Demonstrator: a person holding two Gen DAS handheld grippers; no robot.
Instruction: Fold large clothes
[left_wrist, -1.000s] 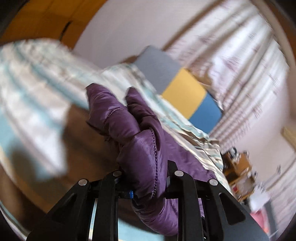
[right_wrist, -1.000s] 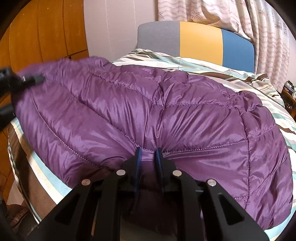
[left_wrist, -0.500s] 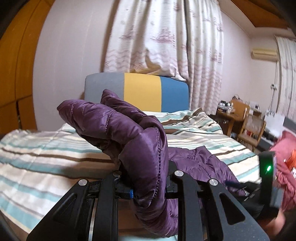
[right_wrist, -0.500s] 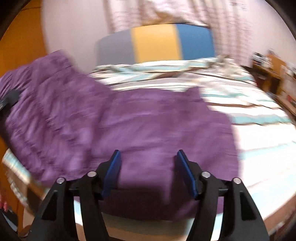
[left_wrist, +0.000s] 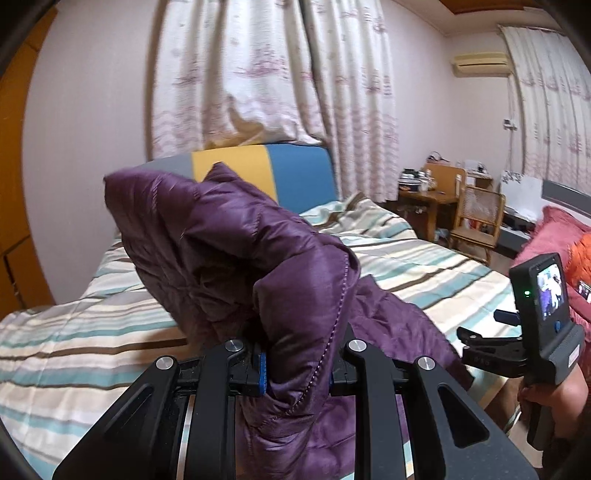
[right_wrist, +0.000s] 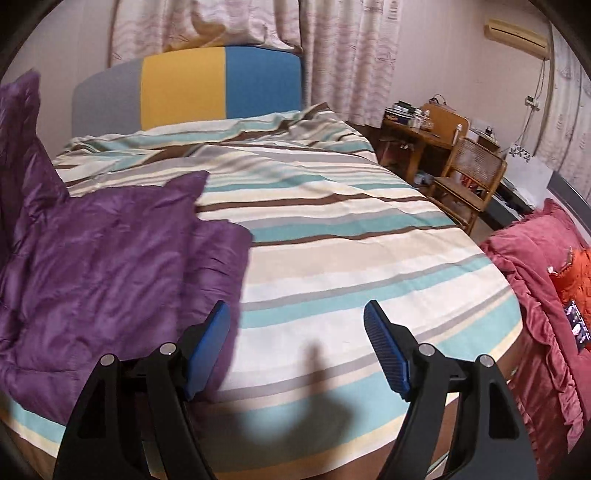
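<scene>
A purple quilted down jacket (left_wrist: 236, 251) lies on a striped bed (left_wrist: 66, 332). My left gripper (left_wrist: 297, 363) is shut on a bunched fold of the jacket and holds it raised above the bed. In the right wrist view the jacket (right_wrist: 103, 258) lies on the left part of the bed (right_wrist: 351, 236), with one part lifted at the far left edge. My right gripper (right_wrist: 297, 343) is open and empty, its left finger next to the jacket's right edge. The right gripper also shows in the left wrist view (left_wrist: 517, 332), at the bed's right edge.
A grey, yellow and blue headboard (right_wrist: 192, 92) stands at the far end under curtains. A wooden desk and chair (right_wrist: 465, 177) stand to the right. A red blanket (right_wrist: 546, 295) lies on the near right, beside the bed.
My right gripper has let go of the jacket, opened wide and moved right. My left gripper has swung the held fold up and to the right over the bed.
</scene>
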